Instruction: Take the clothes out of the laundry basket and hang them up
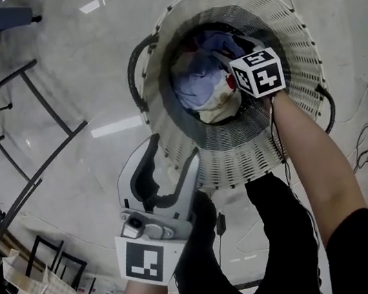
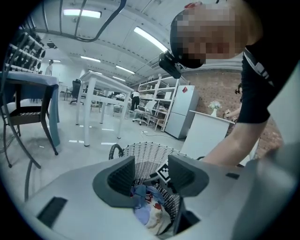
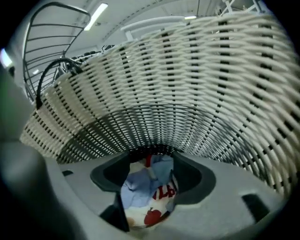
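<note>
Glossy floor, wicker basket of clothes

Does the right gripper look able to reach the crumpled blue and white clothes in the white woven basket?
Probably yes: the right gripper is inside the basket, jaws apart, aimed at the clothes, nothing in between.

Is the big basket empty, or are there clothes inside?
Not empty. Crumpled clothes, blue and white with red prints, lie at the bottom of the laundry basket. All three views show them.

Bright ceiling strips, floor glare — fisheye-warped edges
</note>
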Action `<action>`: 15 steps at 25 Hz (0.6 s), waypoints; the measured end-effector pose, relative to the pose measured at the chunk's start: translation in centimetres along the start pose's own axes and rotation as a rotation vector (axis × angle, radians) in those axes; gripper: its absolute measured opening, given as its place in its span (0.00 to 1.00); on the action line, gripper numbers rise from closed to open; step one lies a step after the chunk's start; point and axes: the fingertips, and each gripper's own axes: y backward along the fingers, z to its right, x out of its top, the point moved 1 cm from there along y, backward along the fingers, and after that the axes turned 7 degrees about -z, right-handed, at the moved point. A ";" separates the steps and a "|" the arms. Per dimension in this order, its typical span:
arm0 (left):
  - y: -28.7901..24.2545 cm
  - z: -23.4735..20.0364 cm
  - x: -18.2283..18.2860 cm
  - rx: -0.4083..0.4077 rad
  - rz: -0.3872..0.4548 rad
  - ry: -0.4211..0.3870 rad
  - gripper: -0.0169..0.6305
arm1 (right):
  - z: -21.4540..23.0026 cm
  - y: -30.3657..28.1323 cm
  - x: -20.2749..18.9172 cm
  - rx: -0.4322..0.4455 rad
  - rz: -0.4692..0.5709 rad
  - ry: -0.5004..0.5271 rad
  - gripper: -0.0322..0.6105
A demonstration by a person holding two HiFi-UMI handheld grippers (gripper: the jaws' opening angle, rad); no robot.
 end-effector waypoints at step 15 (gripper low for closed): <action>-1.6 -2.5 -2.0 -0.008 0.044 -0.063 0.35 | 4.5 -8.8 -4.5 -0.097 -0.106 0.030 0.53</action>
